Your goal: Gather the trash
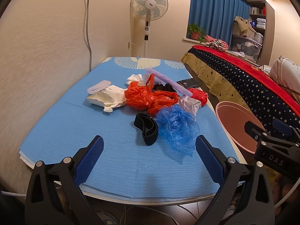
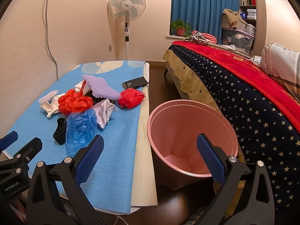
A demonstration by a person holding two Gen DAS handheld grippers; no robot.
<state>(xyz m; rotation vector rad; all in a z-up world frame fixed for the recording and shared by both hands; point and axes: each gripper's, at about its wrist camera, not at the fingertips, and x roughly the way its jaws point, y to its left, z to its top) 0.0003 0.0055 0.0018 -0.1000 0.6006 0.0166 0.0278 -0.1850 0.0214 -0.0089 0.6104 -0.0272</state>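
Observation:
Trash lies in a heap on the blue-covered table [image 1: 75,127]: a crumpled blue plastic bag [image 1: 177,126], a black band [image 1: 146,129], an orange plastic bag [image 1: 148,98], white crumpled paper [image 1: 107,97], a purple foam strip [image 1: 168,81] and a red bag [image 1: 198,95]. A pink bin [image 2: 191,129] stands on the floor between table and bed. My left gripper [image 1: 149,150] is open at the table's near edge, just short of the blue bag. My right gripper [image 2: 150,150] is open above the bin's near rim, holding nothing.
A black pouch [image 2: 136,82] lies near the table's far right edge. A bed with a starred blanket [image 2: 243,97] runs along the right. A standing fan [image 2: 126,9] is against the far wall, and a potted plant [image 2: 180,28] sits on the sill.

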